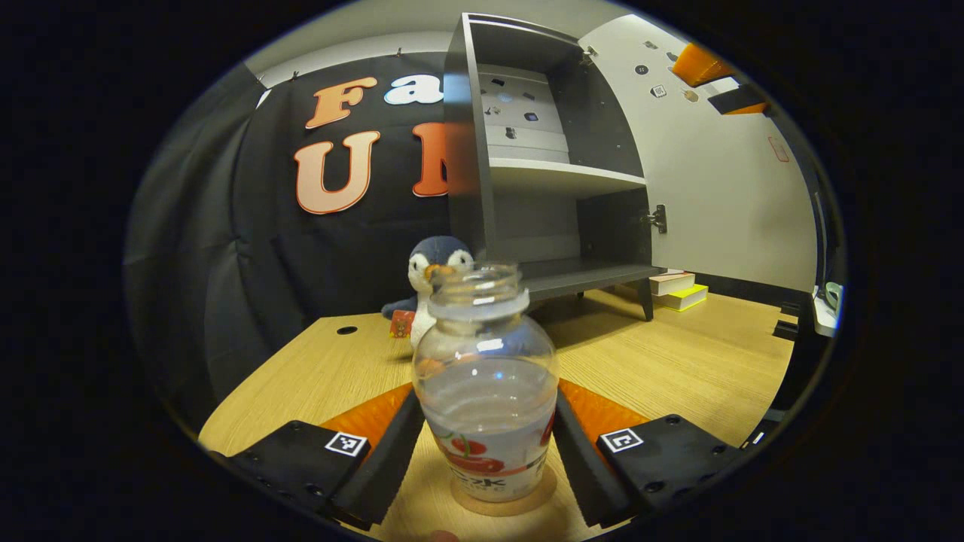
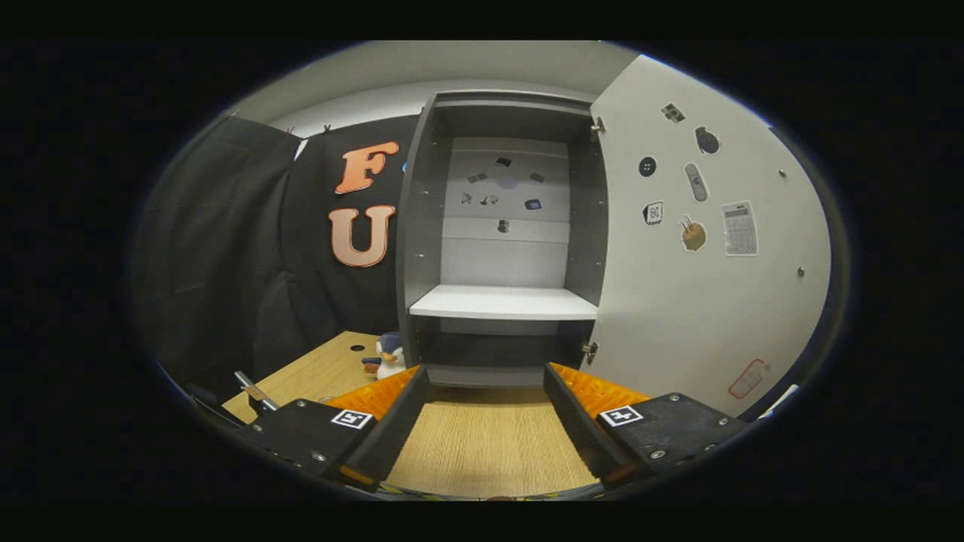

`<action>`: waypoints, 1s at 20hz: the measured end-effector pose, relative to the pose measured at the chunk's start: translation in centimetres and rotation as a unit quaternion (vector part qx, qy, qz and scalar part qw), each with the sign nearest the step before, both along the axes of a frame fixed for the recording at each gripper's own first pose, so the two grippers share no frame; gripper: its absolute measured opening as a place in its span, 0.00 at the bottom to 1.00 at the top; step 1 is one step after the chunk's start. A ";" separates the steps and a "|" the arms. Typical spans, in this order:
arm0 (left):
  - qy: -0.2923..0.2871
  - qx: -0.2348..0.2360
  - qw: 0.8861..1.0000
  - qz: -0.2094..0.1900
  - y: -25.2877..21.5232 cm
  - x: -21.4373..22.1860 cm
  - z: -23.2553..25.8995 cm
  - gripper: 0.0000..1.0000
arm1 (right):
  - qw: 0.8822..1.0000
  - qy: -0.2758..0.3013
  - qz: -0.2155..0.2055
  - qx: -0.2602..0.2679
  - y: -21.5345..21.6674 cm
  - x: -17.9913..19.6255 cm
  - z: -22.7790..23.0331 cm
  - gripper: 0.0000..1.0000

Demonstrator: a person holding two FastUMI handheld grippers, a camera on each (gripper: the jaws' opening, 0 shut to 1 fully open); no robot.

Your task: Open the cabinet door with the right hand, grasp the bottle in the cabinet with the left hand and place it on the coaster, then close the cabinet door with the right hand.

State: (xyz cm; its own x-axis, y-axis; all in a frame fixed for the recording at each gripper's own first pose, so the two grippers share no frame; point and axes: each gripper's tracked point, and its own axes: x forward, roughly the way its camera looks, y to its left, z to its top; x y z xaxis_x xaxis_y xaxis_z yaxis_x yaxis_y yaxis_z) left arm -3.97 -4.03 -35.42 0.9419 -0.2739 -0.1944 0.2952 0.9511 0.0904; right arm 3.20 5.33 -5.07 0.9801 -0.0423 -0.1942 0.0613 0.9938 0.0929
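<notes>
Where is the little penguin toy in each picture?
Left gripper view: the penguin toy sits near the middle, on the table just behind the bottle, left of the cabinet.
Right gripper view: the penguin toy is small, left of centre, at the cabinet's lower left corner.
Shared landmark: the open cabinet door, always right of the penguin.

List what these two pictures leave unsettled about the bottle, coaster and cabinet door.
- Coaster, left gripper view: bottle covers most of it; only an edge shows.
- Left gripper: whether its fingers press the bottle is unclear.
- Door stickers, right gripper view: too small to identify.
- Door handle: cut off by the edge.
</notes>
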 end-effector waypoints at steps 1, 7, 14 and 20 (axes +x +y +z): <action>-0.003 -0.001 1.000 0.001 -0.1 0.4 0.8 0.97 | 1.000 -0.003 0.000 -0.001 -0.1 -0.2 0.3 0.94; -0.031 -0.030 0.999 0.008 -0.5 1.6 7.3 0.96 | 0.999 -0.030 -0.015 0.005 -2.0 -1.3 2.4 0.94; -0.033 -0.057 0.997 0.033 -0.7 1.6 14.5 0.97 | 0.998 -0.042 -0.043 -0.015 -6.2 -3.5 4.2 0.94; -0.056 -0.061 0.995 0.048 -1.4 1.6 21.9 0.98 | 0.997 -0.054 -0.057 -0.008 -9.0 -6.2 5.9 0.97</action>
State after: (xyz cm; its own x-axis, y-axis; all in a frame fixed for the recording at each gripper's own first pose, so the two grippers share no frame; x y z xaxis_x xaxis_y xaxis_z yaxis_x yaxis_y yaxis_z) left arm -2.34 -5.44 -13.54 0.9786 -0.1974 -0.0581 0.1978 0.9803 0.0003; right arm -3.05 -3.65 0.79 0.9839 -0.1568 -0.0857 0.1644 0.9823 0.0897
